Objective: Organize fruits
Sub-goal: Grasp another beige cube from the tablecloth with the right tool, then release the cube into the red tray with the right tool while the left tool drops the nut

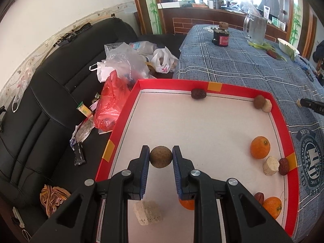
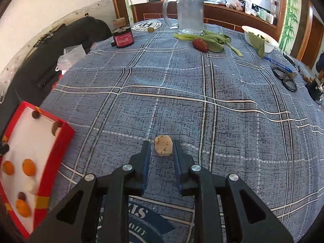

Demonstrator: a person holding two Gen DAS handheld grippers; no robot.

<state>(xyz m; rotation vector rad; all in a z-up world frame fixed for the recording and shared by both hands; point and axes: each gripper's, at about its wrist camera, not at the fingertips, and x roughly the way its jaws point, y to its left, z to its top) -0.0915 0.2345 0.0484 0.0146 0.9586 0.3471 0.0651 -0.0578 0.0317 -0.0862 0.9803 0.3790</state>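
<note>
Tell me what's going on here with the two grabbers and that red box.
A person is sorting fruit and snack pieces with a handheld tool in each hand. The left tool grips a round brown fruit over the red tray, which already holds oranges, dark dates and pale chunks. The right tool is out over the blue plaid tablecloth, its fingers around a pale chunk; whether they actually pinch it is unclear.

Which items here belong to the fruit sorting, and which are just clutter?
Job:
red tray
brown round fruit in left tongs
oranges
pale chunk in right tongs

Clutter:
glass jug
scissors
plastic bags
</note>
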